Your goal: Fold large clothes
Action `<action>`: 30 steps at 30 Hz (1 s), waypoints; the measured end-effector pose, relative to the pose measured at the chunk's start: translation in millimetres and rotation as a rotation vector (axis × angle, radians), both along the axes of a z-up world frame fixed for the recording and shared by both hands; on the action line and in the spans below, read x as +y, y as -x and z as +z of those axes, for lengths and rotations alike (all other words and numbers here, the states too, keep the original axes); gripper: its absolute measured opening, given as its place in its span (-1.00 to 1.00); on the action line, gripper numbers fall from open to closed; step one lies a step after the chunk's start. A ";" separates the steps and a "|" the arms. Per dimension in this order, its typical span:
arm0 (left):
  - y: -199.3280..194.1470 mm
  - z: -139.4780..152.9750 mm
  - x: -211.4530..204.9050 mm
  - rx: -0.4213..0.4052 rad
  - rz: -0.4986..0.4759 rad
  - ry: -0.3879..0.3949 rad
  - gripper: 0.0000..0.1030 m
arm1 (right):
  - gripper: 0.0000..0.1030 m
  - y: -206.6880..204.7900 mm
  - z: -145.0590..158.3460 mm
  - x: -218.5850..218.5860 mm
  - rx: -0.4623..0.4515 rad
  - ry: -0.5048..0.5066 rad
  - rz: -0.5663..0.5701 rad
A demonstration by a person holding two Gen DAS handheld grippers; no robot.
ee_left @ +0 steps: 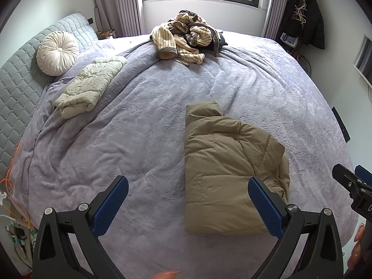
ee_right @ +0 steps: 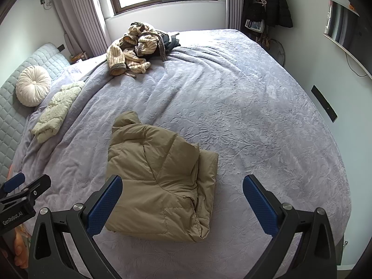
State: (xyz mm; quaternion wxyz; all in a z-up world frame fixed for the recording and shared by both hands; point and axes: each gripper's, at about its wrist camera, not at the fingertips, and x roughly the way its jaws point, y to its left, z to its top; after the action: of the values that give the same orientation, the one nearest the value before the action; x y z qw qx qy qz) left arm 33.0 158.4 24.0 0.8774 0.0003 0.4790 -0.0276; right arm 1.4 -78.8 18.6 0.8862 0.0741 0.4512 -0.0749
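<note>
A tan puffer jacket (ee_left: pixel 223 162) lies folded into a thick rectangle on the lavender bed cover (ee_left: pixel 139 121); it also shows in the right wrist view (ee_right: pixel 160 179). My left gripper (ee_left: pixel 188 204) is open and empty, held above the bed just in front of the jacket's near edge. My right gripper (ee_right: pixel 183 204) is open and empty, above the jacket's near right corner. Each gripper shows at the edge of the other's view, the right one (ee_left: pixel 353 186) and the left one (ee_right: pixel 21 193).
A cream folded jacket (ee_left: pixel 88 86) lies near the grey headboard (ee_left: pixel 16 88) beside a round white cushion (ee_left: pixel 57 53). A striped beige garment heap (ee_left: pixel 186 37) with dark clothes sits at the far side under the window. Black coats (ee_left: pixel 307 18) hang at the far right.
</note>
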 end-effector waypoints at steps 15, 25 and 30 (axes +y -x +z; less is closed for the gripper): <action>-1.9 -2.3 1.9 0.004 -0.002 0.003 1.00 | 1.00 -0.5 -0.3 -0.5 0.000 0.000 -0.001; -3.3 -2.3 1.5 0.005 -0.007 0.002 1.00 | 1.00 -0.8 0.4 -0.6 0.001 0.000 0.001; -4.7 -2.4 0.7 0.005 -0.009 0.001 1.00 | 1.00 -0.4 1.1 -0.3 0.000 0.001 0.000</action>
State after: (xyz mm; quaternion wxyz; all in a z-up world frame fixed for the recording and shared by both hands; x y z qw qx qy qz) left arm 37.7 159.1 21.6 0.8760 0.0017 0.4813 -0.0317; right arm 1.9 -79.1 19.7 0.8863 0.0738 0.4510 -0.0751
